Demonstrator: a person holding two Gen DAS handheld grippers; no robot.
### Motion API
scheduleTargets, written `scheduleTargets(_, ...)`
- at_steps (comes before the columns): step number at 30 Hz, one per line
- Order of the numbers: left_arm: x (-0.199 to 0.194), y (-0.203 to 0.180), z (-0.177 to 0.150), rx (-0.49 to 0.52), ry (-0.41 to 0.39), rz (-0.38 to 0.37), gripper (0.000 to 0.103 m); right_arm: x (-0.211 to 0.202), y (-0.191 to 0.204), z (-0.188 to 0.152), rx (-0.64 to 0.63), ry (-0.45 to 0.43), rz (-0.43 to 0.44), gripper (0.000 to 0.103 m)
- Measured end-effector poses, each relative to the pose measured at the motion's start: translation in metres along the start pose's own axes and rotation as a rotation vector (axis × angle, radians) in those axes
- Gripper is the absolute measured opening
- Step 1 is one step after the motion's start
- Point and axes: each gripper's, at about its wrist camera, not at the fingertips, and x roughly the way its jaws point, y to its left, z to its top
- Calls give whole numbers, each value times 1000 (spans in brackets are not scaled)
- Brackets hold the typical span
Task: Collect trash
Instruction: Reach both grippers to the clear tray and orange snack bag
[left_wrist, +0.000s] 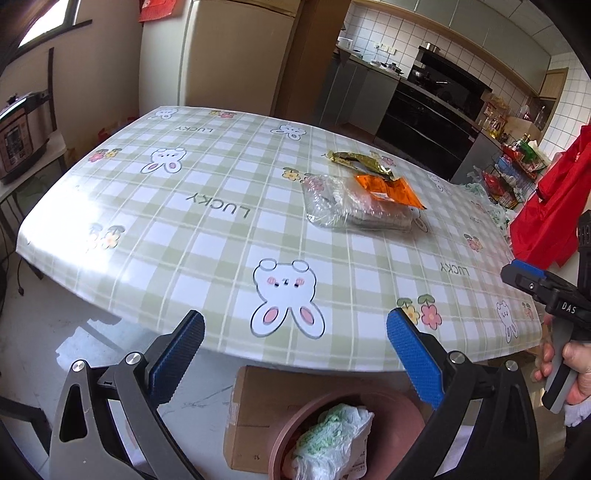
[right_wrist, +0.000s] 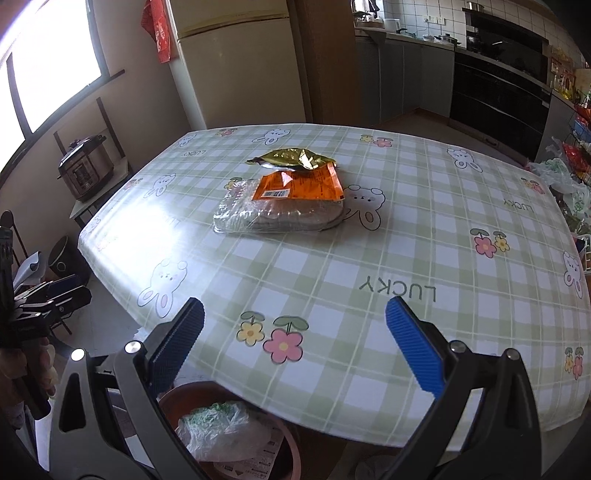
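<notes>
Three bits of trash on far half of table (right_wrist: 424, 258): clear plastic pack (right_wrist: 273, 216); orange wrapper (right_wrist: 299, 186) lying on top of it; gold wrapper (right_wrist: 291, 160) just beyond, touching orange one; left gripper (left_wrist: 295, 334) fingers wide apart, empty, at near table edge; right gripper (right_wrist: 293, 328) likewise spread, empty; bin (left_wrist: 399, 413) below near edge holds crumpled plastic bag (left_wrist: 332, 439).

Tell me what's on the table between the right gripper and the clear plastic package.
Nothing: in the right wrist view, only bare checked tablecloth lies between the right gripper and the clear plastic package. The orange wrapper rests on the package.
</notes>
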Motion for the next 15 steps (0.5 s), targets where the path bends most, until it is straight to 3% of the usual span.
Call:
scheduleTargets(9, 73, -9, 65, 40, 5, -38, 91, 96, -29, 79, -3, -33, 55, 97)
scheduleTargets(15, 110, -7, 90, 34, 35, -66, 86, 160, -43, 113, 30, 1, 73, 97)
